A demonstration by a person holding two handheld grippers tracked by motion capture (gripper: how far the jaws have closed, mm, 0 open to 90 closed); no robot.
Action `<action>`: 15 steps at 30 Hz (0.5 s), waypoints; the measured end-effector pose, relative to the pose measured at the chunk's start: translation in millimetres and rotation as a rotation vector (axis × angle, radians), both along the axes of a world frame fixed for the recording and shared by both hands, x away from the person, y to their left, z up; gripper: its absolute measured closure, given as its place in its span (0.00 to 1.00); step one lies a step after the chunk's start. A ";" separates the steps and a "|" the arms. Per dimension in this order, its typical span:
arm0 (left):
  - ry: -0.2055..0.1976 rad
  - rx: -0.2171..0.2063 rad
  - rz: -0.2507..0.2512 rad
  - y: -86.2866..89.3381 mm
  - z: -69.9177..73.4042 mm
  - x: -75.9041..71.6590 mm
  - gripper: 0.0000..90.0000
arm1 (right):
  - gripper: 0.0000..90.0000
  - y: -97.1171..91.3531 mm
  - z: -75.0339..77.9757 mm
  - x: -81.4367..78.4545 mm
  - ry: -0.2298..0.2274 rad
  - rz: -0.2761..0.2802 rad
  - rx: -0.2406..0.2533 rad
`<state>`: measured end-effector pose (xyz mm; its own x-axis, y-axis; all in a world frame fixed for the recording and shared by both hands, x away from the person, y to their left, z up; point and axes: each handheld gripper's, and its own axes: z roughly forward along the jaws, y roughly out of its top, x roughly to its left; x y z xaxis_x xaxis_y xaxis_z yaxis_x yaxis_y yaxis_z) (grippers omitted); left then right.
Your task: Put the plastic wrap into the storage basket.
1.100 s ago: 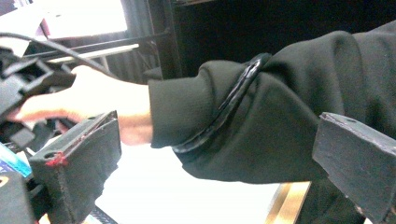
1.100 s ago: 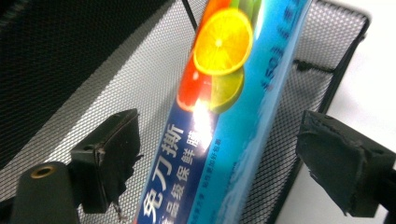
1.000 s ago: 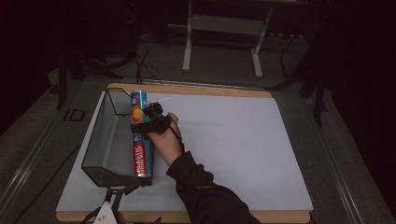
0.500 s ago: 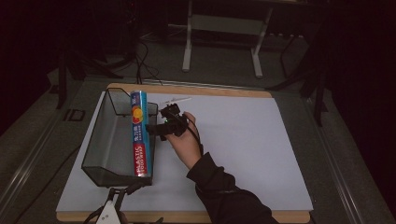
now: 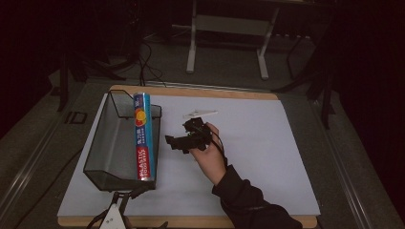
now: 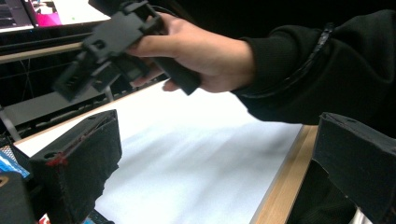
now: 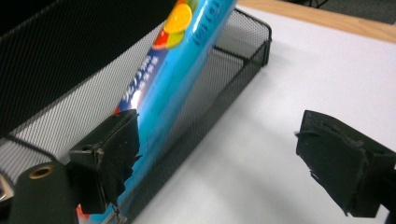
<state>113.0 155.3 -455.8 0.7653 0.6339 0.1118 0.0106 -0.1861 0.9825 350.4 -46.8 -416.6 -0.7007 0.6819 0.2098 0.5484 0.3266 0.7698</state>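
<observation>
A long blue box of plastic wrap (image 5: 143, 138) lies along the right rim of a black mesh basket (image 5: 107, 152) at the left of the white mat. In the right gripper view the box (image 7: 177, 60) leans on the basket's mesh wall (image 7: 229, 70). My right gripper (image 5: 174, 141) hovers just right of the basket and points left at it. Its jaws stand open (image 7: 224, 161) with nothing between them. My left gripper (image 5: 114, 217) rests at the table's front edge, below the basket. Its jaws are wide open (image 6: 217, 172) over bare mat, facing the right hand and its gripper (image 6: 107, 46).
A small white flat piece (image 5: 199, 113) lies on the mat (image 5: 258, 157) behind the right hand. The mat covers a wooden board (image 5: 200, 91). Metal stand legs (image 5: 193, 52) and cables are on the floor beyond the table.
My right gripper has drawn away to the right from the blue box and basket, jaws still open. The box stays on the basket. The left gripper has not moved.
</observation>
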 end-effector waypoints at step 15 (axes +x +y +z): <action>-0.001 0.005 0.000 -1.3 -0.1 0.0 0.02 | 0.15 -45.7 -6.5 -27.2 0.009 0.046 0.029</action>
<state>113.0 154.0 -455.9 0.7650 0.6335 0.1158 0.0092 -0.1906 0.9816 323.3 -92.5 -423.1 -0.7290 0.6425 0.2360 0.5406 0.3289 0.7743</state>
